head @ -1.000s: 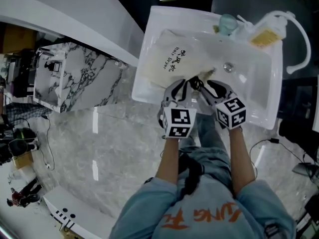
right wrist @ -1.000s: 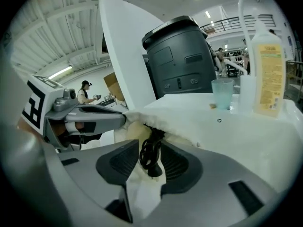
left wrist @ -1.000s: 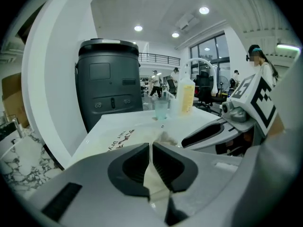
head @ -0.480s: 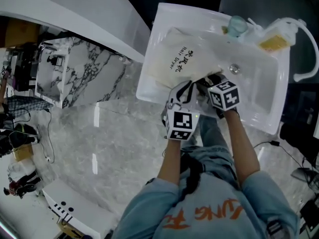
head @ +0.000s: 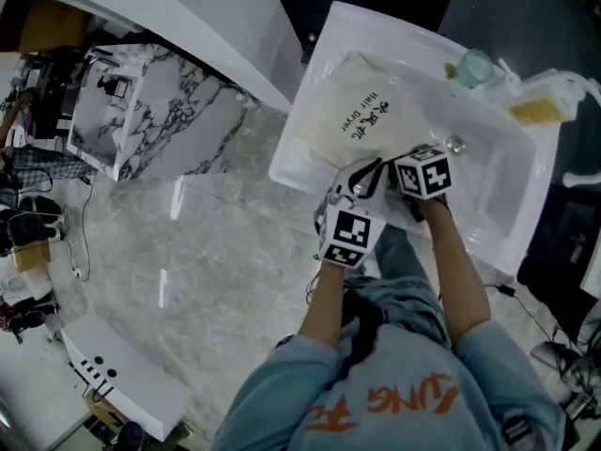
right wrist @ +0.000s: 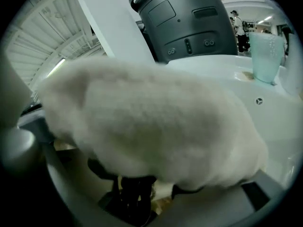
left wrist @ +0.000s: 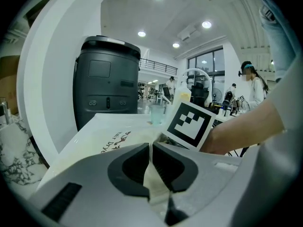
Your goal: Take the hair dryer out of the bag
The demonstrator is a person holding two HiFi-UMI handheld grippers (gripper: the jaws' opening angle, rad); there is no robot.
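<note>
"Two grippers are at the white sink. What is the left gripper doing?" asks the first.

"It is clamped on the edge of the cream bag," says the second. "In the left gripper view a thin fold of cloth is squeezed tight between its two jaws."

"And the right gripper?"

"Its jaws have just been opening, and now they stand wide apart. Its tip is poked into the mouth of the bag, just beside the left one. The jaws grip nothing. The bag cloth lies over them and fills most of the right gripper view."

"Where is the hair dryer?"

"It is not out. The bag lies in the sink with the words Hair Dryer on top. Low in the right gripper view, under the cloth, a dark thing shows inside the bag. It is too dim and blurry to say what it is."

"What else is there?"

"A pale green cup and a bottle with a yellow label stand at the far rim of the sink."
</note>
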